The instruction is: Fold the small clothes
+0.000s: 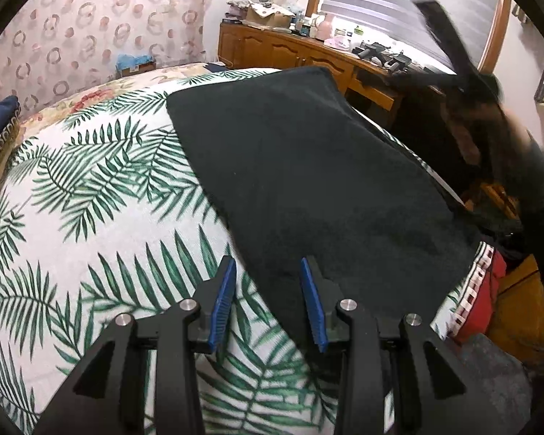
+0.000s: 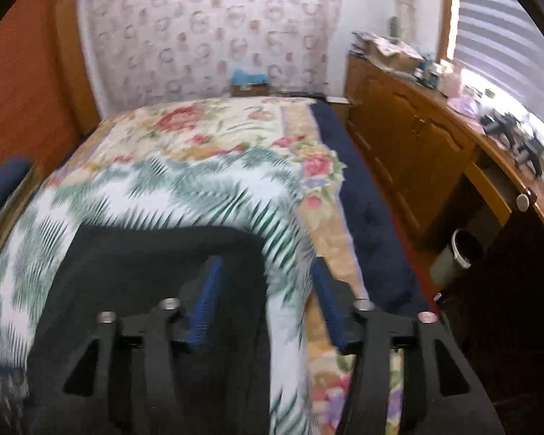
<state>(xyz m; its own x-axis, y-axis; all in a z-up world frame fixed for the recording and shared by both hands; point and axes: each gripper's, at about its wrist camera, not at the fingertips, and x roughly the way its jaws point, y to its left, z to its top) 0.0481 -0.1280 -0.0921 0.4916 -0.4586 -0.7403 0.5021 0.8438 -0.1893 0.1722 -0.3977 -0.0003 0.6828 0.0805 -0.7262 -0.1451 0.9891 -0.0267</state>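
A dark, nearly black garment lies flat as a folded rectangle on the leaf-print cloth that covers the bed. My left gripper is open just above the garment's near left edge, touching nothing with its blue pads. In the blurred right wrist view, the garment fills the lower left. My right gripper is open over its right edge and the leaf-print cloth, with nothing held. A person's hand shows blurred beyond the garment's far right side.
A floral bedspread lies under the leaf cloth. A wooden sideboard with clutter runs along the right by the window. A grey bin stands on the floor. A navy cushion sits at the left. Red fabric hangs off the bed's near right corner.
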